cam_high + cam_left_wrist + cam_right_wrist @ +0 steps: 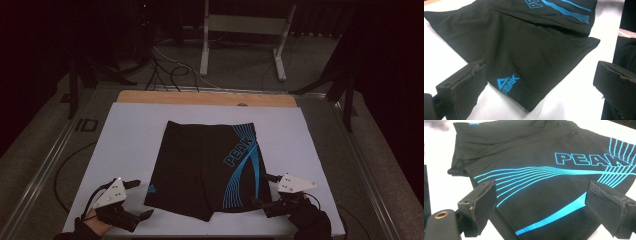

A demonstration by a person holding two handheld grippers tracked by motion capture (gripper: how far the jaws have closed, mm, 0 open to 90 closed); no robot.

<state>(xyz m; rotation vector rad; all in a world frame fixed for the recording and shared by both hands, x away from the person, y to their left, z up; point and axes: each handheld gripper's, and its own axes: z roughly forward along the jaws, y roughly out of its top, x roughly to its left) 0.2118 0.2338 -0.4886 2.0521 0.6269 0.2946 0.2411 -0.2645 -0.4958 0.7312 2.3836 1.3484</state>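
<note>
A pair of black shorts (207,167) with blue stripes and blue "PEAK" lettering lies flat on the white table top (125,135), waistband at the far side, leg hems toward me. My left gripper (141,199) is open just off the shorts' near left corner. In the left gripper view its wide-apart jaws frame the small blue logo on the shorts (524,55). My right gripper (264,190) is open at the near right leg edge. In the right gripper view the striped fabric of the shorts (536,177) lies between and under the jaws, and the pads do not press on it.
The white top rests on a wooden board (205,98) whose far edge shows. Metal rails (45,165) run along both table sides. Cables (170,70) and a white stand (245,30) lie on the dark floor beyond.
</note>
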